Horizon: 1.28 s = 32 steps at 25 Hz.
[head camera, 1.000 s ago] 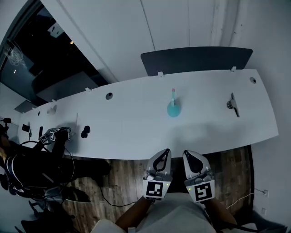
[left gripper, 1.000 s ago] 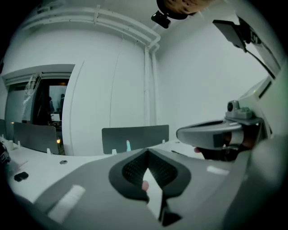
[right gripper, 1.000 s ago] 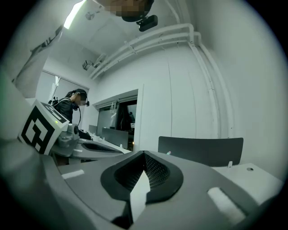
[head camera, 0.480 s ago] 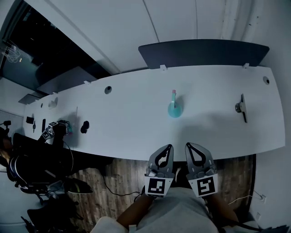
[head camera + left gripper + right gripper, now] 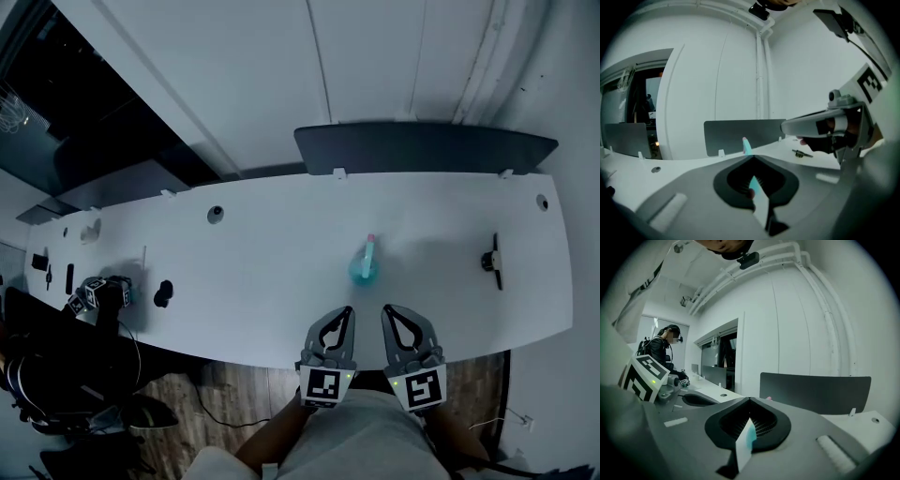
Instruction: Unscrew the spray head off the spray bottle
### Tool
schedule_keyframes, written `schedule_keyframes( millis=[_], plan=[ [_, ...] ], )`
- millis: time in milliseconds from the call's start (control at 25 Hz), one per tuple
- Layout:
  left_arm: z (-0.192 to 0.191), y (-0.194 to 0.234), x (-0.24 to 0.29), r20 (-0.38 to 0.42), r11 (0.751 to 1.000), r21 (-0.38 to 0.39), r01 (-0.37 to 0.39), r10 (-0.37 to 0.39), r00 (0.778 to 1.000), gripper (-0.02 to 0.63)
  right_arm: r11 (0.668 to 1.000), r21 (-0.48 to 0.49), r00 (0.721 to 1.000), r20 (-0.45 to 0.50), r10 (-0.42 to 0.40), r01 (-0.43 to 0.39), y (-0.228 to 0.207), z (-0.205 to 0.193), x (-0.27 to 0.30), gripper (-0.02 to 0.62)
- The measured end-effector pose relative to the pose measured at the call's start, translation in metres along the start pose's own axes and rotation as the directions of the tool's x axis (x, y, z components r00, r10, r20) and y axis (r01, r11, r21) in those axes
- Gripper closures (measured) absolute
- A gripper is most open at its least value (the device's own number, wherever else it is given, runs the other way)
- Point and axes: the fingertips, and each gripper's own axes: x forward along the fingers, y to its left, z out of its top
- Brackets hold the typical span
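**While both grippers are held shut, the bottle is left untouched**

No unscrewing is under way; the step in hand is judged to be the approach. The bottle (image 5: 363, 267) is seen upright on the white table (image 5: 234, 272), right of the middle and nearer the near edge than the far one. Its pale blue body is topped by the head (image 5: 370, 244), whose tip is pink. Nothing is touching it.

The left gripper (image 5: 345, 314) and the right gripper (image 5: 388, 312) are held side by side over the near edge, pointed at the bottle and near it but clear of it. In each gripper view the jaws are pressed together with nothing pinched. Only the bottle, further off, can be glimpsed through the slit of the left gripper (image 5: 752, 161) and of the right gripper (image 5: 750, 401).

For the next move, both pairs of jaws would have to be spread and carried forward. One would probably be closed on the body to steady it, the other on the head or its collar. Which gripper suits which part cannot be told from these views. The body looks light and narrow, so a firm hold would be needed before any turning is tried, or the bottle may simply be spun or tipped.
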Motion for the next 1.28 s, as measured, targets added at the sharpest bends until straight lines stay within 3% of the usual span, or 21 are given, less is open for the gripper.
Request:
schedule_keyframes(
  millis=[400, 640, 800, 880, 920, 1000, 1160, 1280],
  plan=[
    [-0.027, 0.021, 0.044, -0.06, 0.993, -0.001, 0.117, -0.117, 0.991, 0.604, 0.996, 0.004, 0.989, -0.117, -0.087, 0.088, -0.016, -0.015, 0.03, 0.595],
    [-0.025, 0.022, 0.052, -0.078, 0.996, 0.0, 0.091, -0.091, 0.993, 0.604, 0.999, -0.01, 0.99, -0.14, -0.034, 0.033, -0.019, -0.024, 0.034, 0.594],
    [-0.013, 0.015, 0.047, -0.124, 0.993, 0.022, 0.116, -0.112, 0.986, 0.6, 1.0, -0.008, 0.986, -0.165, -0.005, 0.003, -0.022, -0.04, 0.038, 0.594],
    [-0.004, 0.015, 0.046, -0.165, 0.991, 0.023, 0.129, -0.124, 0.979, 0.363, 1.0, 0.027, 0.985, -0.171, -0.002, 0.007, -0.023, -0.051, 0.039, 0.594],
    [0.0, 0.017, 0.047, -0.185, 0.991, 0.02, 0.132, -0.126, 0.975, 0.322, 1.0, 0.03, 0.985, -0.174, 0.004, 0.002, -0.022, -0.055, 0.04, 0.594],
    [0.006, 0.017, 0.052, -0.23, 0.989, 0.026, 0.146, -0.136, 0.964, 0.292, 1.0, 0.02, 0.983, -0.181, 0.021, -0.018, -0.022, -0.062, 0.041, 0.594],
    [0.009, 0.012, 0.071, -0.29, 0.983, 0.073, 0.168, -0.14, 0.947, 0.292, 0.998, -0.012, 0.983, -0.177, 0.056, -0.059, -0.024, -0.066, 0.045, 0.594],
    [0.007, 0.007, 0.085, -0.345, 0.981, 0.065, 0.185, -0.152, 0.926, 0.3, 0.999, 0.016, 0.983, -0.175, 0.05, -0.048, -0.028, -0.071, 0.043, 0.594]
  ],
)
